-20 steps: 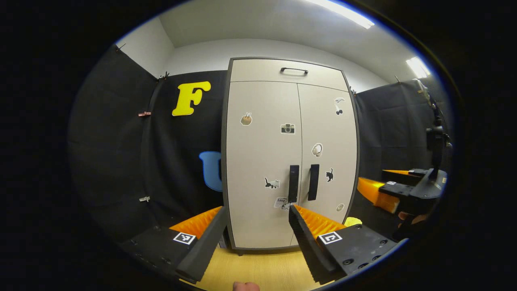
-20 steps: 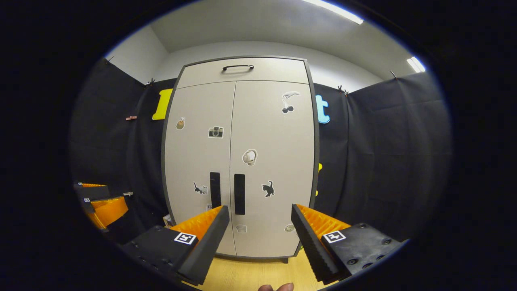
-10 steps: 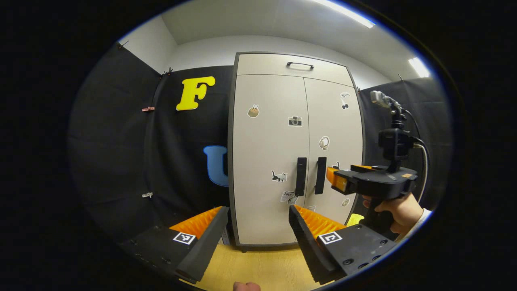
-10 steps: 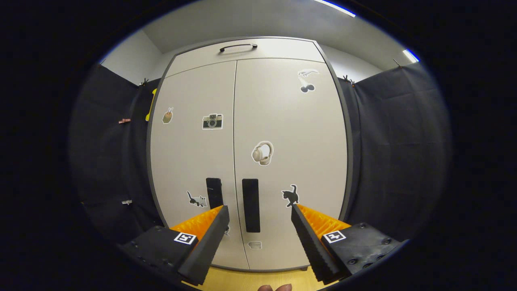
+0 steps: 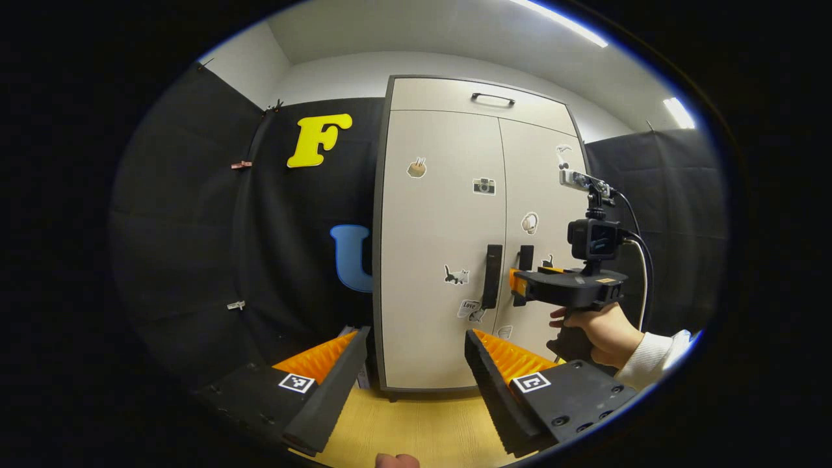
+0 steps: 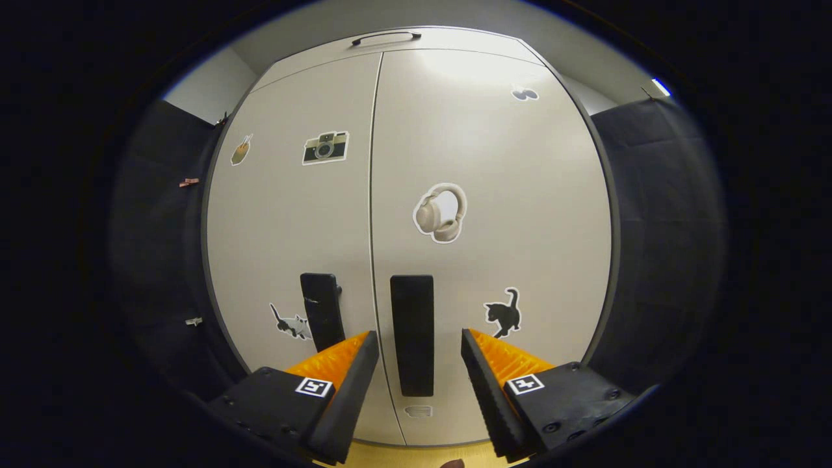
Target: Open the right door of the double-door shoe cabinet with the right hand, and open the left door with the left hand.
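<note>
A pale double-door shoe cabinet (image 5: 442, 214) with stickers stands against the booth wall, both doors closed. Each door has a black vertical handle: the left door's handle (image 5: 492, 276) and the right door's handle (image 6: 412, 335). In the right gripper view my right gripper (image 6: 416, 341) is open, its fingers either side of the right handle, close to the door; whether they touch it I cannot tell. The left gripper view shows that right gripper (image 5: 517, 286) at the right handle, held by a hand (image 5: 601, 325). My left gripper (image 5: 416, 338) is open, well back from the cabinet, holding nothing.
A drawer front with a black handle (image 5: 493, 99) tops the cabinet. Light wooden floor (image 5: 422, 429) runs in front of it. Black cloth walls (image 5: 195, 260) close in on both sides. A cable (image 5: 643, 260) runs from the camera mounted on the right gripper.
The right gripper has moved forward to the cabinet and now brackets the right handle. The left gripper has drifted slightly left and stays back. Both doors remain closed.
</note>
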`<state>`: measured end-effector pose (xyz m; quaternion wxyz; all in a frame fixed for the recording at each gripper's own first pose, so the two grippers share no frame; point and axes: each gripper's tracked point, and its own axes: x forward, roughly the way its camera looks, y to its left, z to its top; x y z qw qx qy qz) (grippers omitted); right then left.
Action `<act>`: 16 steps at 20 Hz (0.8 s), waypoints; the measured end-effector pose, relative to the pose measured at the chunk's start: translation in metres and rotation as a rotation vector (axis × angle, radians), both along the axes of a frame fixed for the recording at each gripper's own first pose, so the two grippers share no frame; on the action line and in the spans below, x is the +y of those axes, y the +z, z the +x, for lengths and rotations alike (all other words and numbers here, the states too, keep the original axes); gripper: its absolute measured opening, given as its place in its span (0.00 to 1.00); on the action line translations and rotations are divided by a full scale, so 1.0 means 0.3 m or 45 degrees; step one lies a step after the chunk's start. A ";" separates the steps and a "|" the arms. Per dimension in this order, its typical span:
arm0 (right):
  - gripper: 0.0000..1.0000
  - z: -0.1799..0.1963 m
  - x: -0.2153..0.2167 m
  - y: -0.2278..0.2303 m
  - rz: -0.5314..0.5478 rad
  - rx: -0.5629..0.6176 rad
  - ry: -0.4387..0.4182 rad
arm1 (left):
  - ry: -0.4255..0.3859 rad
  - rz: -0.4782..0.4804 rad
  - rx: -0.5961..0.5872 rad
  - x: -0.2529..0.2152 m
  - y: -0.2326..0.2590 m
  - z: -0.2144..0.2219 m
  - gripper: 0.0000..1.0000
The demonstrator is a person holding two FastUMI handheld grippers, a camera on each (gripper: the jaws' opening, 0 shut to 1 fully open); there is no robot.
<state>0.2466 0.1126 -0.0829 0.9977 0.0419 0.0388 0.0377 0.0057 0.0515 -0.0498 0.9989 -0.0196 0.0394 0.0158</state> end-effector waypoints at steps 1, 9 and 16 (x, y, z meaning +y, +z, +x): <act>0.72 0.020 0.000 -0.005 0.001 0.003 -0.014 | 0.002 -0.002 0.004 0.005 -0.003 0.003 0.95; 0.34 0.074 0.003 -0.048 -0.001 0.051 -0.057 | 0.033 -0.036 0.019 0.051 -0.024 -0.010 0.95; 0.22 0.069 0.000 -0.048 0.008 0.091 -0.067 | 0.043 -0.024 0.015 0.060 -0.018 -0.059 0.95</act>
